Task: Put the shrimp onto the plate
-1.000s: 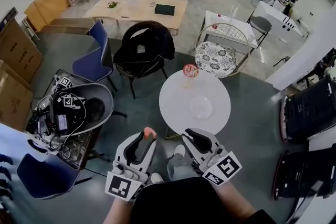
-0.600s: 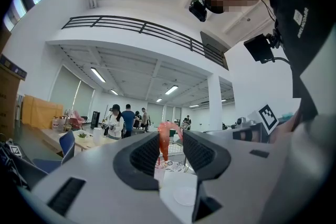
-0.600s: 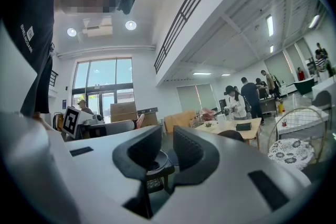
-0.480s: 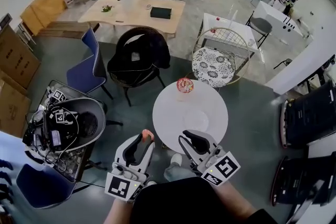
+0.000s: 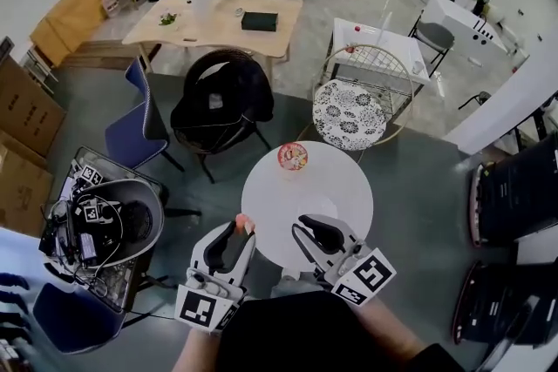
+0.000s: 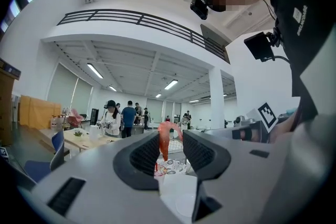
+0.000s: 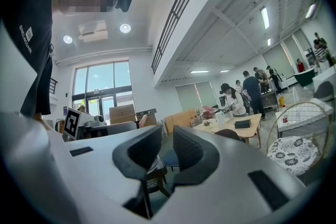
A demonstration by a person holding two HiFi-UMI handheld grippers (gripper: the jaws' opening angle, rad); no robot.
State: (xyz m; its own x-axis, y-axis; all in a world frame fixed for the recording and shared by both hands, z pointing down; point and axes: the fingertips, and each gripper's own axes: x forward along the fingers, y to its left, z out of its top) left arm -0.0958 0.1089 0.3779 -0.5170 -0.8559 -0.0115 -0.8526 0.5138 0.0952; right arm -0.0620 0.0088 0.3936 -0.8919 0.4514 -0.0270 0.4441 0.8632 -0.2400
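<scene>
A pink shrimp point(image 6: 165, 139) hangs upright between the pads of my left gripper point(image 6: 169, 136), which is shut on it. In the head view the shrimp point(image 5: 244, 223) shows as a pink tip at the left gripper point(image 5: 241, 228), over the near left edge of the round white table point(image 5: 288, 187). A clear plate point(image 6: 186, 205) lies faintly on the table below the left jaws; the head view does not show it clearly. My right gripper point(image 5: 305, 229) hovers over the table's near edge, its jaws point(image 7: 168, 131) a narrow gap apart with nothing between them.
A cup with a red patterned lid point(image 5: 292, 156) stands at the table's far edge. A black chair point(image 5: 218, 104), a blue chair point(image 5: 131, 131) and a wire chair with a patterned cushion point(image 5: 349, 113) ring the table. A grey bin of gear point(image 5: 105, 226) sits left. People stand at a far wooden table point(image 5: 214, 17).
The round table has slid closer and leftward in the head view, so both grippers now overlap its near edge. The left gripper still holds the shrimp; the plate has passed behind the right gripper.
</scene>
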